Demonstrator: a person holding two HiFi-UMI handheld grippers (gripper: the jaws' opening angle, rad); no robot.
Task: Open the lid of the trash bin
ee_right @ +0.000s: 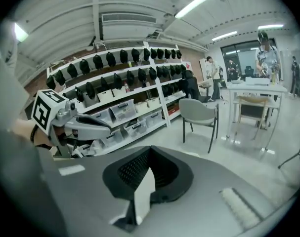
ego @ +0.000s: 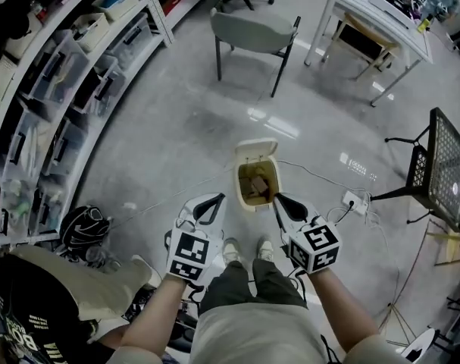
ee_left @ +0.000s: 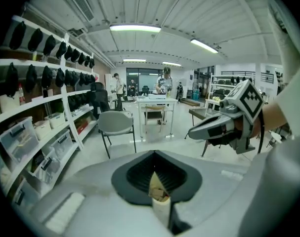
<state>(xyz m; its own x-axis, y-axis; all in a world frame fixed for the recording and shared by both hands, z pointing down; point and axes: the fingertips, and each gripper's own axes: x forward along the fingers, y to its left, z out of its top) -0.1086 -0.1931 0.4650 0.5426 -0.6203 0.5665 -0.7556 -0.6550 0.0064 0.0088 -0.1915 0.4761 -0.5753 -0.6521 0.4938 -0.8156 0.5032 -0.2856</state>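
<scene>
Long shelving (ego: 59,89) packed with clear bins runs down my left. A grey chair (ego: 254,30) and a white table (ego: 370,10) stand ahead, and a black mesh rack (ego: 451,165) is off to my right. A power strip (ego: 355,201) and loose cables lie on the floor beside the trash bin (ego: 245,192). The bin sits just in front of my shoes, its lid (ego: 257,151) tipped up and back, with brown rubbish showing inside. The left gripper (ego: 217,199) hangs just left of the bin and the right gripper (ego: 278,199) at its right rim. Both have their jaws drawn to a thin slit, gripping nothing.
</scene>
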